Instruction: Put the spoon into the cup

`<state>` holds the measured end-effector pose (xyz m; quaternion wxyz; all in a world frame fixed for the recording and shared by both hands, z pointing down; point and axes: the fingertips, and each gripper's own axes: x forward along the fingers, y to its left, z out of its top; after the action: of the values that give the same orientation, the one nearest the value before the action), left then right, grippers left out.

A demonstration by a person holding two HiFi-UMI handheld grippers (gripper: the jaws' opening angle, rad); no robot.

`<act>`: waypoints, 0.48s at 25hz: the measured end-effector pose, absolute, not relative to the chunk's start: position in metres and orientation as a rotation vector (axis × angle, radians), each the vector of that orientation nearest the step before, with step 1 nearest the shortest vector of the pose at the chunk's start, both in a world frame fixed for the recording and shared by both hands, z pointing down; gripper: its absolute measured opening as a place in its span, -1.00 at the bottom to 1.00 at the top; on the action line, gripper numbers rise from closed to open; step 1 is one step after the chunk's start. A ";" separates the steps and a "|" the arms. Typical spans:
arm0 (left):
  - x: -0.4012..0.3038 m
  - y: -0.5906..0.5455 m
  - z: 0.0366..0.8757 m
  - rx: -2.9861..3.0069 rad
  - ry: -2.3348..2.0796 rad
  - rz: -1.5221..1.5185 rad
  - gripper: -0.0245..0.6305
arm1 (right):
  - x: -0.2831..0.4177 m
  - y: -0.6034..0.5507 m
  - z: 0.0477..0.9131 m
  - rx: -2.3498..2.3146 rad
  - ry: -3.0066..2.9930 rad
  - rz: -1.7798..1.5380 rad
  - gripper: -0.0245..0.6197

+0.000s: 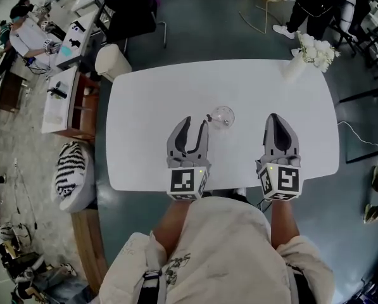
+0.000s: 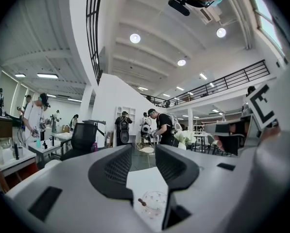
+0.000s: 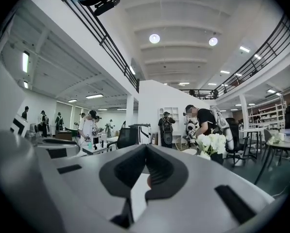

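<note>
Cup (image 1: pixel 222 115), centre of worktop (image 1: pixel 144 106): just ahead-right of left claw (image 1: pixel 196 122), released. Spoon (image 1: pixel 209 117) end at cup's left rim. Right claw (image 1: pixel 275 118): clenched, farther off.

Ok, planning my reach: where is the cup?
Head view: the cup stands central on the white table, just past the left hand-held gripper, left of the right hand-held gripper.

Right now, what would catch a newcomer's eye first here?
A glass cup sits in the middle of the white table, a spoon leaning out of it. Just short of it the left gripper hangs open; the right gripper, farther right, is shut. White flowers stand at the far right corner.
</note>
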<state>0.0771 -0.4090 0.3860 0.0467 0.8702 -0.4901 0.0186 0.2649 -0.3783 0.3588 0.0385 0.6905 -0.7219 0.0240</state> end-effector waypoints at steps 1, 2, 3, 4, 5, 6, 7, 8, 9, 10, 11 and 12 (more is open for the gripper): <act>0.076 -0.406 0.379 2.657 -1.516 0.045 -0.51 | 0.269 -0.377 0.354 2.117 -2.223 0.055 -0.96; 0.075 -0.404 0.372 2.658 -1.538 0.033 -0.51 | 0.273 -0.377 0.350 2.119 -2.232 0.037 -0.96; 0.074 -0.402 0.364 2.660 -1.561 0.021 -0.51 | 0.277 -0.377 0.344 2.123 -2.242 0.018 -0.96; 0.073 -0.401 0.356 2.662 -1.586 0.014 -0.51 | 0.281 -0.377 0.338 2.125 -2.253 -0.001 -0.96; 0.072 -0.400 0.349 2.663 -1.613 0.011 -0.51 | 0.284 -0.376 0.333 2.126 -2.264 -0.017 -0.96; 0.071 -0.399 0.342 2.665 -1.639 0.011 -0.51 | 0.286 -0.376 0.328 2.125 -2.276 -0.030 -0.96; 0.070 -0.397 0.335 2.669 -1.660 0.010 -0.51 | 0.287 -0.375 0.323 2.122 -2.288 -0.041 -0.96; 0.068 -0.395 0.328 2.674 -1.678 0.006 -0.51 | 0.287 -0.375 0.319 2.120 -2.300 -0.051 -0.96; 0.067 -0.393 0.321 2.679 -1.693 -0.001 -0.51 | 0.287 -0.374 0.315 2.118 -2.312 -0.061 -0.96; 0.066 -0.392 0.314 2.684 -1.707 -0.009 -0.51 | 0.287 -0.375 0.310 2.115 -2.326 -0.071 -0.96; 0.065 -0.390 0.308 2.689 -1.720 -0.016 -0.51 | 0.286 -0.375 0.306 2.113 -2.339 -0.080 -0.96; 0.064 -0.389 0.303 2.694 -1.732 -0.022 -0.51 | 0.285 -0.375 0.303 2.110 -2.349 -0.088 -0.96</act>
<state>0.0637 -0.3894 0.3026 -0.0308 0.8407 -0.5405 -0.0069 0.2849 -0.3747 0.3031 -0.0086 0.6679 -0.7437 -0.0278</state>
